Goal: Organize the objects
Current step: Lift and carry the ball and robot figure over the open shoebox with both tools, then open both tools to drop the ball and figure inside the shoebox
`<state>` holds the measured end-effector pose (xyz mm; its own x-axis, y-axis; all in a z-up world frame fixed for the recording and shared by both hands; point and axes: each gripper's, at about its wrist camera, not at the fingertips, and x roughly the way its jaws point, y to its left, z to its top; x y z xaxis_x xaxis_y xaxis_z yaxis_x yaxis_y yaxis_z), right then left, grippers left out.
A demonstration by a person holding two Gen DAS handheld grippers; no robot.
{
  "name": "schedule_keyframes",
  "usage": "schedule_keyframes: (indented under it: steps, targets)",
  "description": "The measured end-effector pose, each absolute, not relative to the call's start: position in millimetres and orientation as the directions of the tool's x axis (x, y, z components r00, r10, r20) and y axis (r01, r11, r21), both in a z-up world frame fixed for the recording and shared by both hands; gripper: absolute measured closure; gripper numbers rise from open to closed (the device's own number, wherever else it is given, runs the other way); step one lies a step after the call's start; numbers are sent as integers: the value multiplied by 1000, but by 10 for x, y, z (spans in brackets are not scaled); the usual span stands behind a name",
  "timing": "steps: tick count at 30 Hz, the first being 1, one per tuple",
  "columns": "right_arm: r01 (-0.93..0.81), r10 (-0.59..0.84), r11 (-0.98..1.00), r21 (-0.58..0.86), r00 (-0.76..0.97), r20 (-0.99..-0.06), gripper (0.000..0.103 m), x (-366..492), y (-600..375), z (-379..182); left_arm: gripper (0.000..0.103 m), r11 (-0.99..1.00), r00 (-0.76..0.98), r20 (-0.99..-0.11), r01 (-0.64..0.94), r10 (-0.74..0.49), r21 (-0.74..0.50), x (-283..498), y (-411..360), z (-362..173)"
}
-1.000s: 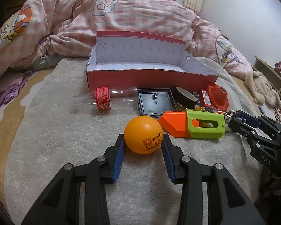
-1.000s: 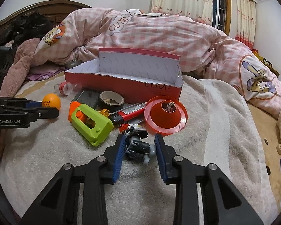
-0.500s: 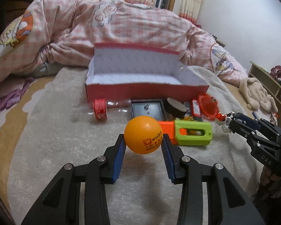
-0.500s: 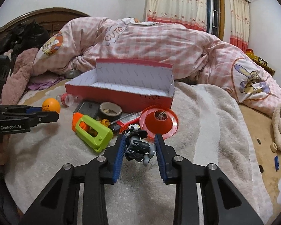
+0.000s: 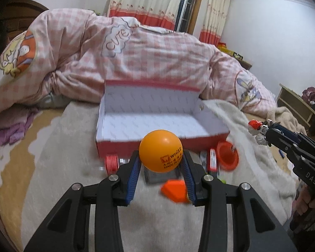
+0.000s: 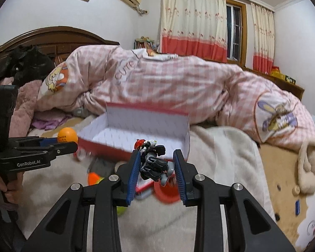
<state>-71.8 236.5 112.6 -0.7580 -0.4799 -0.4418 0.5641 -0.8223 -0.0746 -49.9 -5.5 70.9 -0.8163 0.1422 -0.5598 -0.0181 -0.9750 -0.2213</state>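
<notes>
Ball (image 5: 160, 150) in left gripper (image 5: 160, 163), toy figure (image 6: 155, 163) in right gripper (image 6: 157, 168)

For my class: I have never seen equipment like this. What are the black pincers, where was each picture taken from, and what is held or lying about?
No robot is here: a person holds a hand-operated claw in each hand, with a wide-angle camera on each looking along its fingers.

The left wrist view shows the left claw shut on an orange ball. The right wrist view shows the right claw shut on a small toy figure. Each claw also shows at the edge of the other's picture.

Both are lifted above a bed covered by a cream blanket. On it stands an open red box, empty as far as can be seen. In front lie a red funnel-shaped thing, an orange toy and other blurred bits. A pink quilt is heaped behind.
</notes>
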Motion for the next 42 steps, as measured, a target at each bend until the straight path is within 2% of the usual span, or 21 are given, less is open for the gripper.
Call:
schedule_keyframes:
  steps: [10, 17, 19, 24, 27, 39, 42]
  targets:
    - [589, -495, -806, -64, -728, -475, 70, -1641, 1886, 1262, 65, -973, -793, -600, 46, 102, -225, -1511, -464, 792]
    - [576, -470, -817, -35, -698, -540, 70, -2398, 1584, 962, 65, -969, -753, -654, 104, 70, -223, -2181, -638, 524]
    - [577, -459, -816, -46, -694, -554, 70, -2471, 1590, 878, 65, -978, -731, -680, 102, 50, -182, -2296, -598, 465]
    - [595, -433, -803, -39, -627, -648, 70, -2645, 1481, 557, 65, -981, -659, -750, 102, 57, -164, -2477, -544, 240]
    - [599, -388, -797, -83, -612, -690, 70, -2640, 1390, 407, 65, -990, -642, -766, 97, 14, -99, -2478, -481, 183]
    - [612, -360, -784, -107, -588, -724, 70, -2689, 1329, 336, 64, -996, -627, -779, 86, -26, -37, -2483, -370, 137]
    - [613, -358, -782, -111, -588, -725, 70, -2681, 1322, 331, 57, -997, -624, -781, 73, -23, -29, -2486, -332, 122]
